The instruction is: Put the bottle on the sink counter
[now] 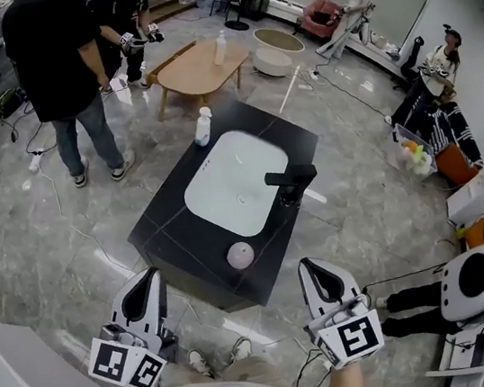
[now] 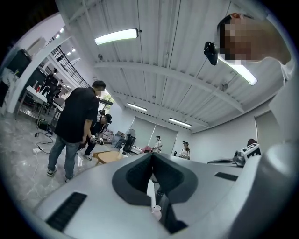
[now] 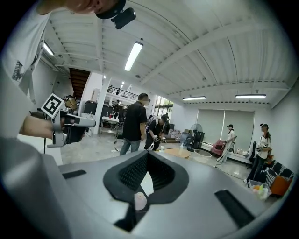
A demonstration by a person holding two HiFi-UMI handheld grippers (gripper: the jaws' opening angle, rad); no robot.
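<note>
White plastic bottle [image 1: 202,126] stands upright on the far corner of the black stone sink counter [image 1: 171,231], beside the white basin. Left gripper [image 1: 150,283] and right gripper [image 1: 315,272] are both closed, empty, well short of the counter. Placement looks done; nothing left but staying clear.

White bottle [image 1: 203,127] upright on sink counter [image 1: 172,234]

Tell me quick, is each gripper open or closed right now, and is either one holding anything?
Left gripper: closed, holding nothing.
Right gripper: closed, holding nothing.
</note>
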